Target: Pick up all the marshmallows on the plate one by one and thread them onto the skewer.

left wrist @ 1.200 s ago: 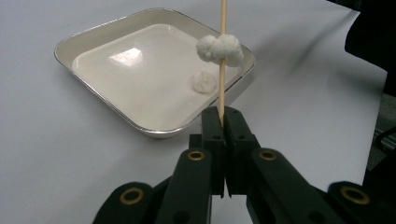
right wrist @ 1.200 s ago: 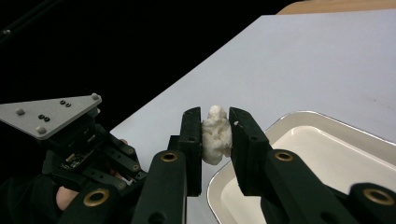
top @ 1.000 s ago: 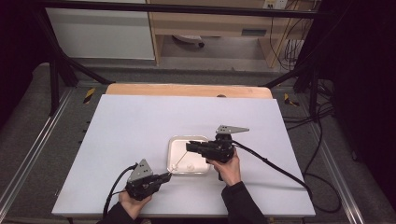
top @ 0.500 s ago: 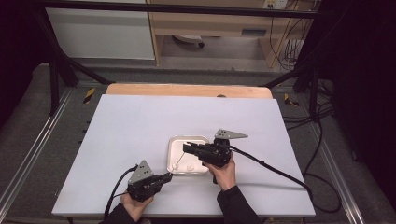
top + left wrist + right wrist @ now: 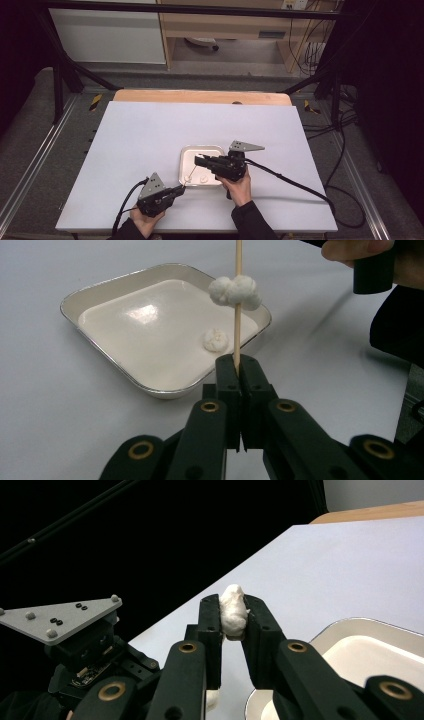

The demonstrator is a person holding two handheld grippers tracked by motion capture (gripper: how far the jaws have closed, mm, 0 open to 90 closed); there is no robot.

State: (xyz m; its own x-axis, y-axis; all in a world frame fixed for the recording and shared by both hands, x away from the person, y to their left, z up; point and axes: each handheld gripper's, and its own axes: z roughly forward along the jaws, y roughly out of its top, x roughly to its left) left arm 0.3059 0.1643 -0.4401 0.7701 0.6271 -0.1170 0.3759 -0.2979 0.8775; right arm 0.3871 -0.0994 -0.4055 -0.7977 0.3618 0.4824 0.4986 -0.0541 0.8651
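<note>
While your left gripper (image 5: 237, 371) sits low near the table's front edge, its jaws are pressed together on the base of a thin wooden skewer (image 5: 238, 310). The skewer rises from the jaw tips, w/ a lumpy white marshmallow cluster (image 5: 235, 290) threaded partway up it. Behind the skewer lies a shallow white square tray w/ a metal rim (image 5: 100, 367); one small white marshmallow (image 5: 215, 339) rests on the tray floor near its closer corner.

In the high view, your left hand (image 5: 145, 221) holds that gripper (image 5: 181, 189) just off the tray's (image 5: 202, 149) front-left corner, skewer (image 5: 190, 177) angled up over the tray edge.

Your right gripper (image 5: 231, 614) is clamped on a single white marshmallow piece (image 5: 233, 611), squeezed upright btwn the two black jaws. Beyond it, the right gripper view shows the left gripper's grey three-cornered plate (image 5: 57, 617) at lower left and the tray rim (image 5: 350, 624) at lower right. From above, the right gripper (image 5: 197, 160) hovers over the tray, pointing left, w/ your right hand (image 5: 239, 186) behind it and its cable (image 5: 295, 184) trailing right across the white table (image 5: 160, 125).
</note>
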